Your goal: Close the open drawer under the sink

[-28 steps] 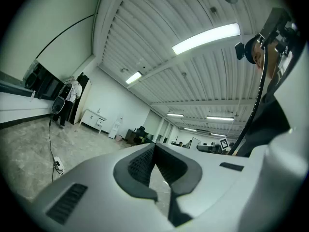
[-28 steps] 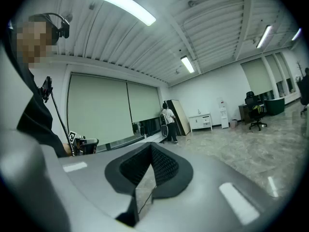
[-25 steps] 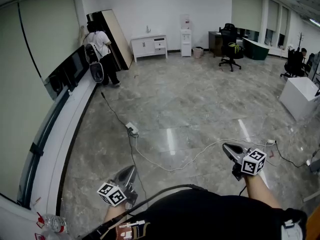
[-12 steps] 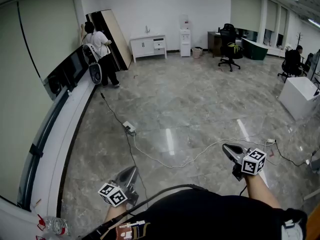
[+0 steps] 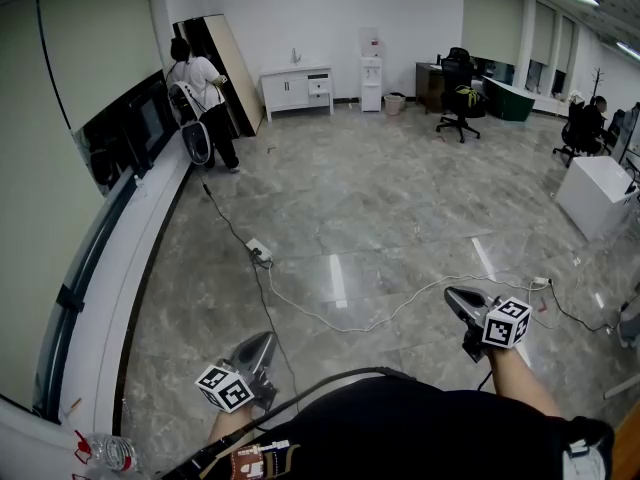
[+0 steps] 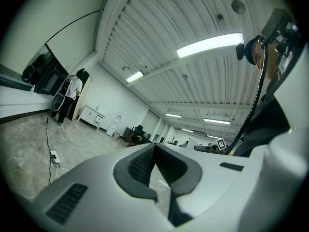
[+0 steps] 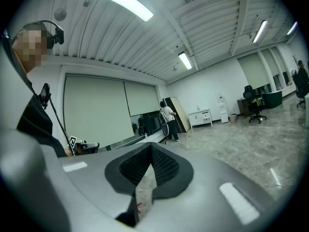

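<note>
The white sink cabinet [image 5: 297, 90] stands against the far wall with a tap on top, many steps away from me. A drawer on its right side [image 5: 320, 88] seems to stick out a little, though it is too small to be sure. My left gripper [image 5: 260, 346] is held low at my waist, shut and empty. My right gripper [image 5: 458, 300] hangs at the same height on the right, also shut with nothing in it. In the left gripper view the gripper's [image 6: 154, 146] jaws meet at the tips. In the right gripper view the gripper's [image 7: 151, 146] jaws meet too, with the cabinet [image 7: 200, 116] beyond them.
A person [image 5: 200, 93] stands by a dark panel left of the cabinet. A power strip [image 5: 260, 253] and white cable lie across the marble floor. A long white ledge [image 5: 120, 278] runs along the left. A water dispenser [image 5: 371, 68], office chair [image 5: 460, 93] and white box [image 5: 598, 193] are further off.
The person near the dark panel has shifted a little. Both grippers have kept their places and stayed shut.
</note>
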Demonstrator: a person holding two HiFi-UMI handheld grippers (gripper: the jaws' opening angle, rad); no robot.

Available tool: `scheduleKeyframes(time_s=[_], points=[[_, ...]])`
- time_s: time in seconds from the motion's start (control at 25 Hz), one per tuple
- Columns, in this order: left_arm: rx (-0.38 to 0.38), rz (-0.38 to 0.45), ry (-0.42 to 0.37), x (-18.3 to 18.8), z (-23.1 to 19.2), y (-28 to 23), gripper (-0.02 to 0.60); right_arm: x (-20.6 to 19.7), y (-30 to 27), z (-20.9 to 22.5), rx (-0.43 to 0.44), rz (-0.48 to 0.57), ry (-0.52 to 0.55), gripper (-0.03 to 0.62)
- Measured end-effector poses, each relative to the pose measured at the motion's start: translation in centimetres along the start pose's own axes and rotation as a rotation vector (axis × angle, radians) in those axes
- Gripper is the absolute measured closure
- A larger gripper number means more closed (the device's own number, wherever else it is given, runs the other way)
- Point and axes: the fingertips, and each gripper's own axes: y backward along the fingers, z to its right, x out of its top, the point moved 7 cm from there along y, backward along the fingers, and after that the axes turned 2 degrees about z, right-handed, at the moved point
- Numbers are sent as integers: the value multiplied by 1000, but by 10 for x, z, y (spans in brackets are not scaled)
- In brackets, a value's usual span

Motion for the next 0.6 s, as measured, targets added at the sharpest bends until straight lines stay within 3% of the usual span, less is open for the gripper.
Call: scheduleKeyframes(time_s=[0.32, 0.6], points=[[-8, -2, 26, 4, -27, 20, 581, -3, -24, -23, -13, -15, 6, 592], [-4, -7, 20, 8, -33, 9, 581, -2, -29, -11, -13, -6, -5, 592]])
